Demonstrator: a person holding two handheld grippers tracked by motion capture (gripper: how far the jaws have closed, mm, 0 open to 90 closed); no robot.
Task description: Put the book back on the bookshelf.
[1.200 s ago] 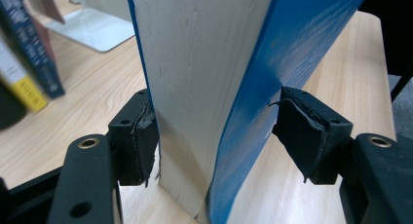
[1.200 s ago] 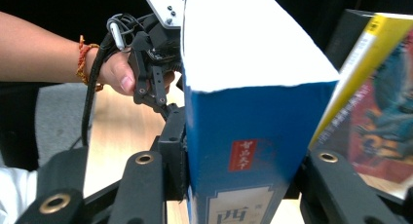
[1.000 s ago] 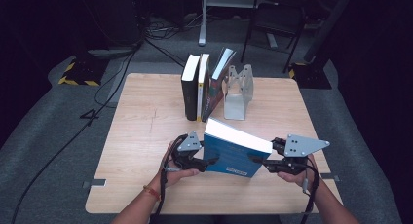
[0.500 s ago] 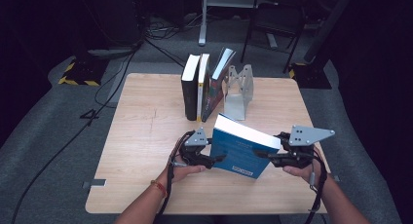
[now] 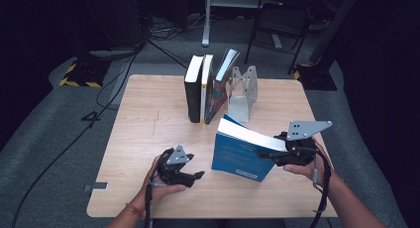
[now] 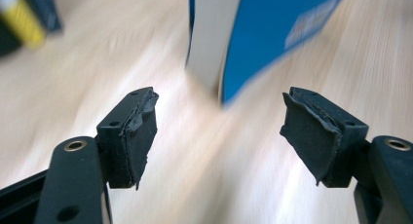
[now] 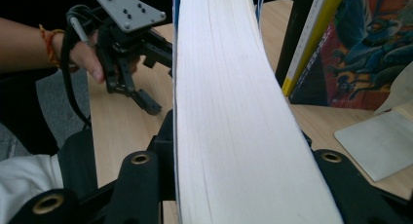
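— Where do your 2 grippers stand?
— Your right gripper [image 5: 270,154] clamps the blue book [image 5: 240,153] by its page edge, tilted on the wooden table [image 5: 148,134]. Your left gripper [image 5: 195,177], jaws just widening and empty, sits beside it, apart.
— Behind?
— 3 books [image 5: 205,89] lean by a metal bookend [image 5: 242,91].

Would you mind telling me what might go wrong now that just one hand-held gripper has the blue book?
1. The right hand-held gripper alone clamps the blue book by its page edge, tilted on a lower corner; it could pivot or topple.
2. The left hand-held gripper, whose jaws have just been opening with nothing between them, stands apart and cannot steady it.
3. Swung toward the leaning books, it may knock them over.
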